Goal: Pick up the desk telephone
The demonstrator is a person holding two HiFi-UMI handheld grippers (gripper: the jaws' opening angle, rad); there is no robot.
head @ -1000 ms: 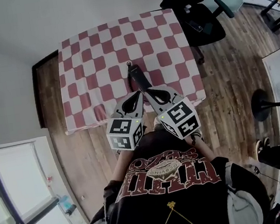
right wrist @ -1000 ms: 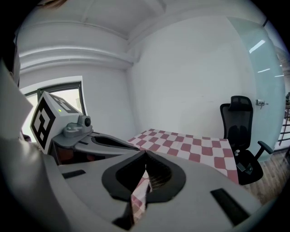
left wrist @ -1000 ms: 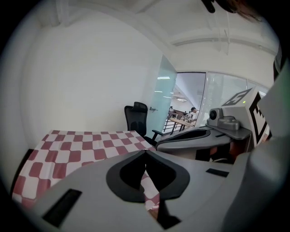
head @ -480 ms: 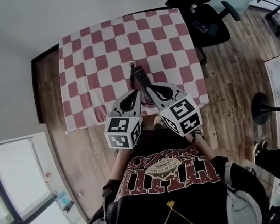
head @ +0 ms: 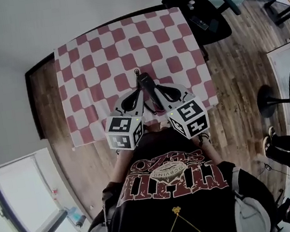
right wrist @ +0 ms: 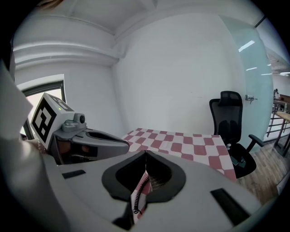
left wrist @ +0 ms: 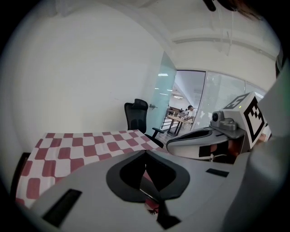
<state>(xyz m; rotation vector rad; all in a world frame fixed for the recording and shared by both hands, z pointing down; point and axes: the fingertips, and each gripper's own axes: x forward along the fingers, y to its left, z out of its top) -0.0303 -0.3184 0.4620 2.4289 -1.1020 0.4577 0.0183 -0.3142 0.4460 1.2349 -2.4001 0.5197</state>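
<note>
I am finding the desk telephone (head: 148, 84) largely covered by my left gripper (left wrist: 145, 153) and right gripper (right wrist: 145, 153) at the near edge of the table (head: 87, 56). In the right gripper view only a coiled cord (right wrist: 138, 195) is showing; I am not making out any contact.

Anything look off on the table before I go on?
Nothing spilled or damaged. The desk telephone sits slightly askew to the checked tablecloth, near its front edge, flanked by the left claw and right claw, both shut.
</note>
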